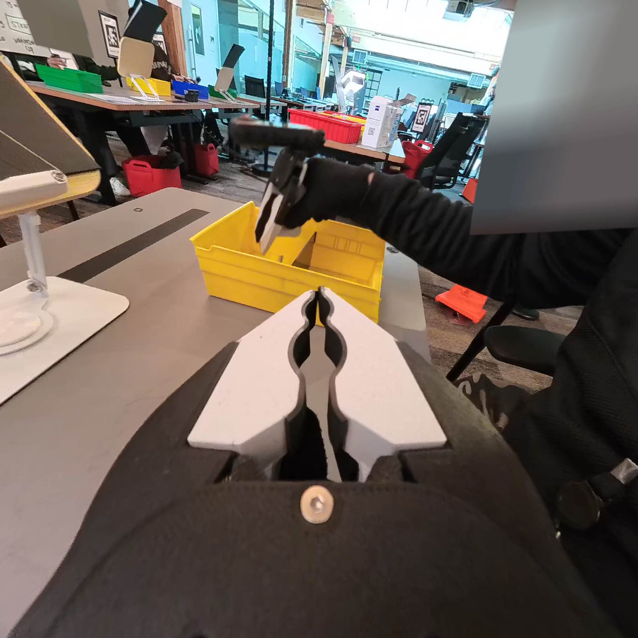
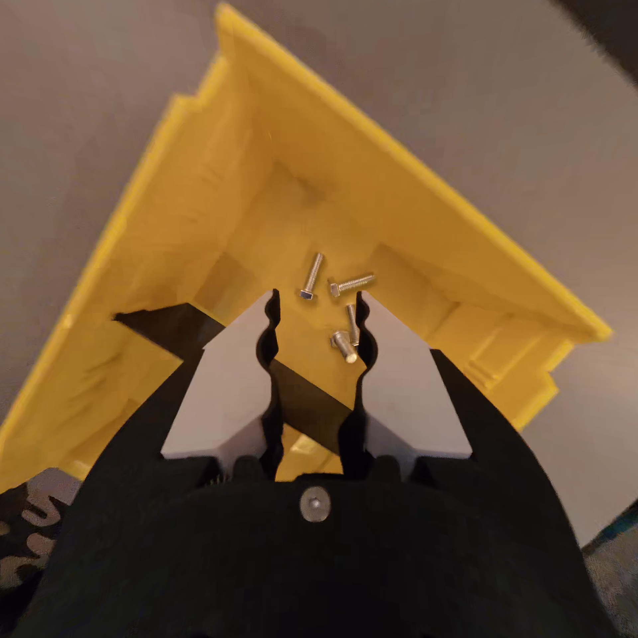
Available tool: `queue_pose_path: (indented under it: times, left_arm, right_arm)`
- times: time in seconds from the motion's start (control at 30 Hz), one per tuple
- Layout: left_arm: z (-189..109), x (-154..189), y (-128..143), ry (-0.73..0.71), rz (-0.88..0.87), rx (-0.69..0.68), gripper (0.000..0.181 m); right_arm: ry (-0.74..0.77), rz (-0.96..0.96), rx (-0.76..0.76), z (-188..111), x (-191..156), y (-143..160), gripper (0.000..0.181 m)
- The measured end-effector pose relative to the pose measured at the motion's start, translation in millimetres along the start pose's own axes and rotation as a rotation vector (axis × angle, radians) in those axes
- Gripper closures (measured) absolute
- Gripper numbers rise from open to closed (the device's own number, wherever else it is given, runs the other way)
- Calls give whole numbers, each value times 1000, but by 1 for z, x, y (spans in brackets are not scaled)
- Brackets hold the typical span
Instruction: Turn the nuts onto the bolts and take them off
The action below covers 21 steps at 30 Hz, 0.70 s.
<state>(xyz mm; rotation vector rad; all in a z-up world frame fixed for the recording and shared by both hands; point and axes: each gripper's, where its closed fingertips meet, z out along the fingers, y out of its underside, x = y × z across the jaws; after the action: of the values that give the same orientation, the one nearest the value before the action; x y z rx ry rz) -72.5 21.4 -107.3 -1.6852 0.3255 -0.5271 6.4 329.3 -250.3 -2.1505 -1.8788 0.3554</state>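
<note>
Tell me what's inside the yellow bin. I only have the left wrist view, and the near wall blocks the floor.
Observer: The right wrist view shows four silver hex bolts lying loose on the floor of the yellow bin.
Operator: Has the right gripper got one?
Observer: No. The right gripper is open and empty, pointing down at the bolts.
</note>
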Motion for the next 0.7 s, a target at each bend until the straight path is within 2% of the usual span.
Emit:
queue_pose_path:
  times: [0.17,0.3,0.4,0.5,0.6,0.7]
  left_arm:
    - [-12,-11,-8,-51,24,6,180]
    - [-43,-36,-22,-196,98,-37,171]
    - [-90,-68,-34,-393,164,-107,161]
    - [-155,-105,-31,-636,179,-219,144]
    - [-224,-131,-6,-837,109,-325,128]
    - [-286,-145,35,-973,-13,-412,117]
  right_arm:
    - [89,-32,217,-67,-9,-19,134]
    - [193,-12,295,-106,-1,4,122]
    - [245,31,312,-120,13,37,113]
    - [247,100,284,-118,30,75,109]
    - [237,157,233,-106,43,109,107]
    - [196,203,251,-92,49,124,101]
